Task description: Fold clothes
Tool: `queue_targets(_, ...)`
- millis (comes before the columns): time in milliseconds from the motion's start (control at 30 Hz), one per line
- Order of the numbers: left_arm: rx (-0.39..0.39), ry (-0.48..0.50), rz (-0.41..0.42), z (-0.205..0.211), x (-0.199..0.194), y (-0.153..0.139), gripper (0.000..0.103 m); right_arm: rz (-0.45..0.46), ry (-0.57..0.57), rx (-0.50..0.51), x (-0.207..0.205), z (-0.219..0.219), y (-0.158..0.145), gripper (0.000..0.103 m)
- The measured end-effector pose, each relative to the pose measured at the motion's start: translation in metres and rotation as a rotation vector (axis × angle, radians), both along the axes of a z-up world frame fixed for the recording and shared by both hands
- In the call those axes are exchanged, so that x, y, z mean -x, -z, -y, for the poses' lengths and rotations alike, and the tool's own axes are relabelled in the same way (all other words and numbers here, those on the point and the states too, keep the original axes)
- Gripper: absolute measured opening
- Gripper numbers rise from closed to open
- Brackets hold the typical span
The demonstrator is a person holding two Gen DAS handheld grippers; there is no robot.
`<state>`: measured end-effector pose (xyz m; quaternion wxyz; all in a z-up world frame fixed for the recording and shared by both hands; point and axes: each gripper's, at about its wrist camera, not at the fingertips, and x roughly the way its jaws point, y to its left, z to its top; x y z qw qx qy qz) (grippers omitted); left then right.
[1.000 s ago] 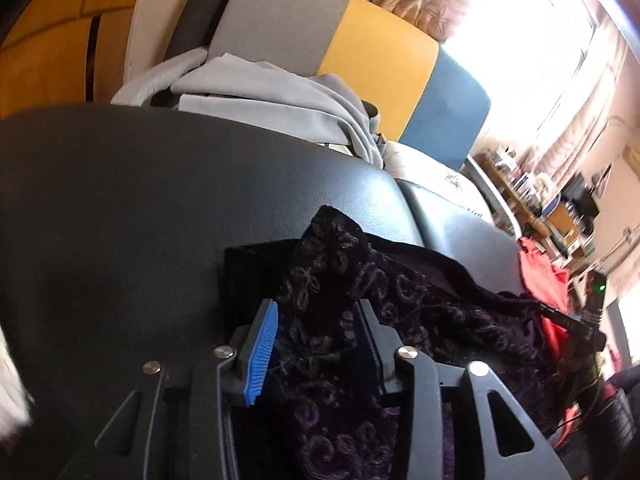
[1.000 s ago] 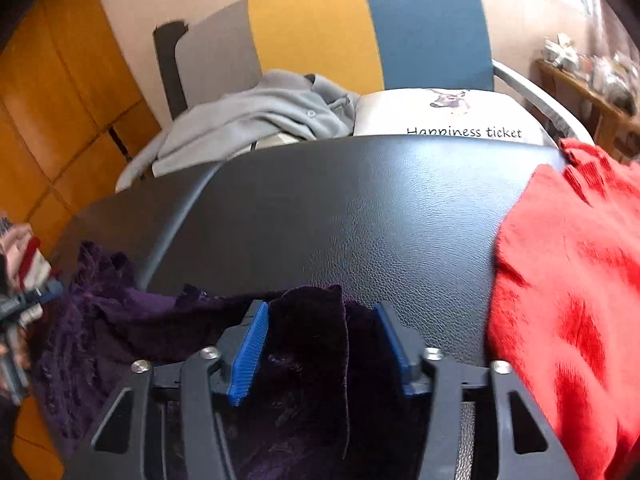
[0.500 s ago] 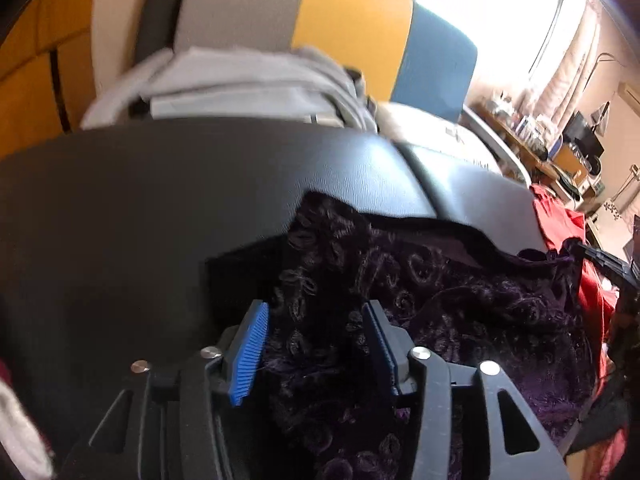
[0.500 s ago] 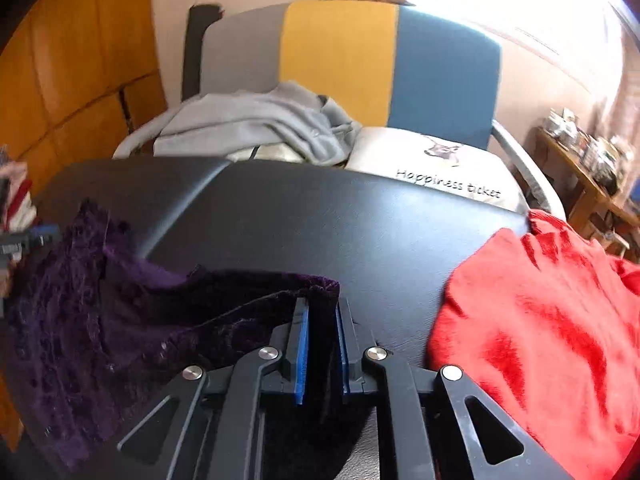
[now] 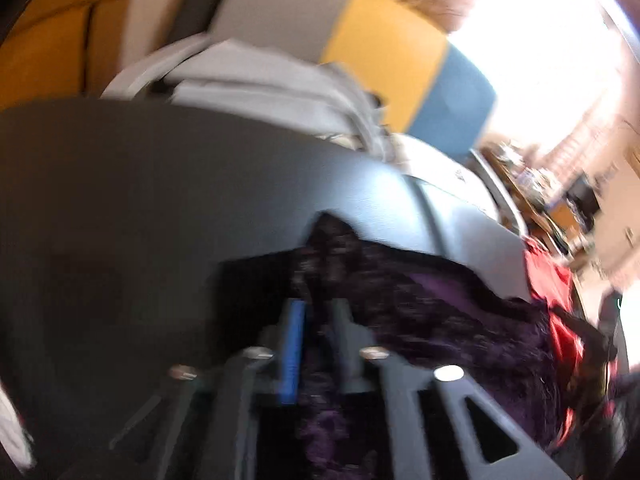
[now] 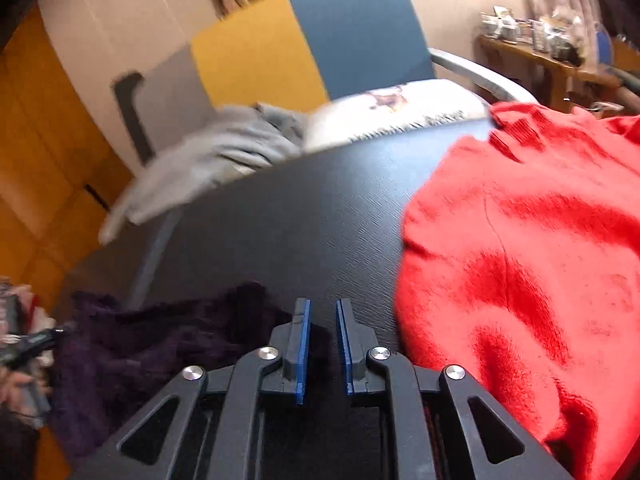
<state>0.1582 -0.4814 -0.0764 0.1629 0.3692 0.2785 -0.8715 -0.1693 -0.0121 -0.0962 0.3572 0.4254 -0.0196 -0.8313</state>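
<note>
A dark purple patterned garment (image 5: 440, 312) lies crumpled on a black table (image 5: 140, 208). My left gripper (image 5: 318, 308) is shut on a bunched edge of it. In the right wrist view the same purple garment (image 6: 160, 344) lies at the lower left. My right gripper (image 6: 322, 312) has its jaws slightly apart with nothing between them, and it sits over the bare black table (image 6: 320, 224) just right of the garment. A red sweater (image 6: 520, 260) covers the table's right side.
A grey garment (image 6: 208, 160) and a white printed cushion (image 6: 400, 116) lie on a grey, yellow and blue chair (image 6: 320, 40) behind the table. A cluttered wooden shelf (image 6: 552, 52) stands at the far right. The left wrist view is motion-blurred.
My left gripper closed on the purple garment. My right gripper, shut on the garment half a second ago, has let go, opened a little and moved right.
</note>
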Motion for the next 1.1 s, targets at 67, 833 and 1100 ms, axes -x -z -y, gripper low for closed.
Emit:
queue_targets(67,0.085,0.04,0.041,-0.01,0.009,-0.008,0.026,-0.012,-0.063,0.007,-0.004,0.005,-0.008,0.057)
queue_targets(833,0.054,-0.112,-0.014,0.013,0.002,-0.01,0.017,-0.05,-0.006,-0.111,-0.011,0.043,0.002,0.015)
queue_targets(1100,0.327,0.057,0.045,-0.015,0.027,-0.034,0.037,-0.17,0.07,0.012,-0.043,0.026,-0.027,0.062)
